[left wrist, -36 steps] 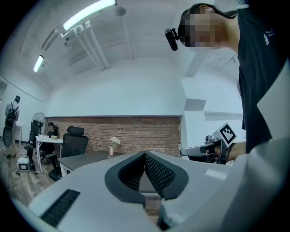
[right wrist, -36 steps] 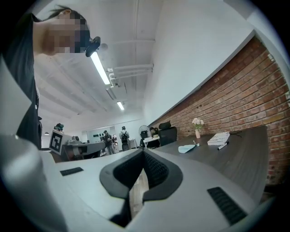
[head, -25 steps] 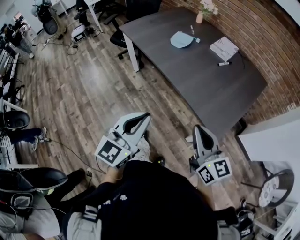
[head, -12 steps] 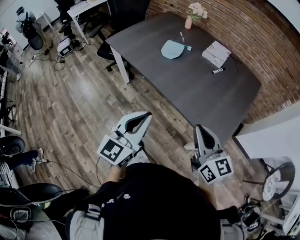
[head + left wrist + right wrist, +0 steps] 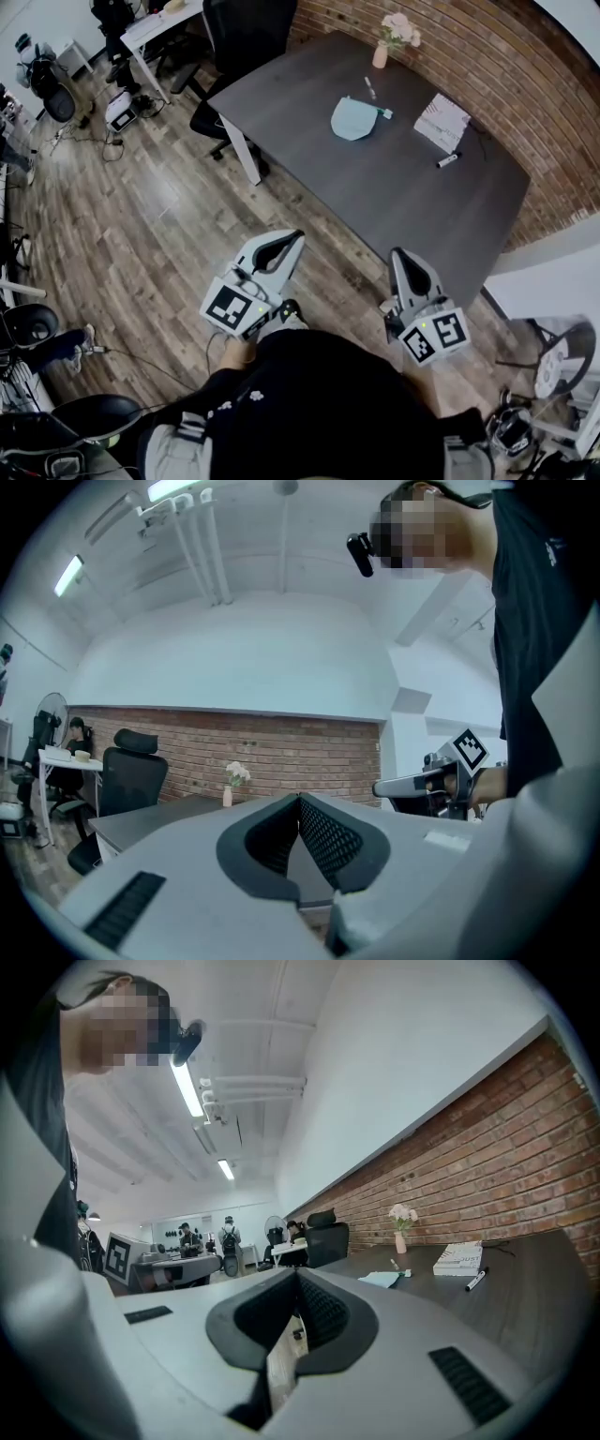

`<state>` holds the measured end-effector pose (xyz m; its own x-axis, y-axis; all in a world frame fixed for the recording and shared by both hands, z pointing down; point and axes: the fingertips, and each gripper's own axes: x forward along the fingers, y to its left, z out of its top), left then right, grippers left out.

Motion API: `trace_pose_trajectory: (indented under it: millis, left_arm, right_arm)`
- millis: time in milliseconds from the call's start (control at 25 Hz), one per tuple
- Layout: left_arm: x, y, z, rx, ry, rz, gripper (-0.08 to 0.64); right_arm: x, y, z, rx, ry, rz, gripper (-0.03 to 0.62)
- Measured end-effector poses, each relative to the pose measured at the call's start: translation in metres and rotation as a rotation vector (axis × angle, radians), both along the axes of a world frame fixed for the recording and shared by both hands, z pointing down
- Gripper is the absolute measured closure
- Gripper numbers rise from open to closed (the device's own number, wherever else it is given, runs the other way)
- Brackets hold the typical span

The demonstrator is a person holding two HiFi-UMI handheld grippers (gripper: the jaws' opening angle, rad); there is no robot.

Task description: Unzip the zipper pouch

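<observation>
Both grippers are held low in front of the person, over the wooden floor (image 5: 141, 216).

Left gripper (image 5: 292, 236): jaws closed tight against each other, holding nothing. Right gripper (image 5: 397, 255): jaws likewise pressed together, holding nothing.

In the head view the right gripper's tip sits close to the near edge of the dark table (image 5: 412, 202). The left gripper is further out over open floor.

The pouch (image 5: 353, 119), light blue, lies flat toward the table's far side, well apart from both grippers, with bare tabletop between.

A pen (image 5: 369, 88) lies just beyond the pouch, near a vase (image 5: 380, 54) at the far edge. A notebook (image 5: 442, 122) and marker (image 5: 447, 160) lie to its right, toward the brick wall (image 5: 487, 66). An office chair (image 5: 234, 37) stands at the table's far left corner.
</observation>
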<state>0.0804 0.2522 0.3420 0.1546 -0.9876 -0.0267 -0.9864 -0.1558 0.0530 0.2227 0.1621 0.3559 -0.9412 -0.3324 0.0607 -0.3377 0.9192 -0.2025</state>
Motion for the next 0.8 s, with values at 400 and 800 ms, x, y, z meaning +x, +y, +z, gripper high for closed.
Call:
trace_pose_trajectory:
  millis: [400, 800]
  left_arm:
    - [-0.085, -0.007, 0.01, -0.031, 0.03, 0.058, 0.557]
    - [-0.133, -0.025, 0.026, -0.044, 0.073, 0.099, 0.557]
  right_arm:
    - [-0.087, -0.005, 0.008, -0.005, 0.022, 0.031, 0.592]
    - [-0.123, -0.018, 0.013, -0.023, 0.088, 0.087, 0.592]
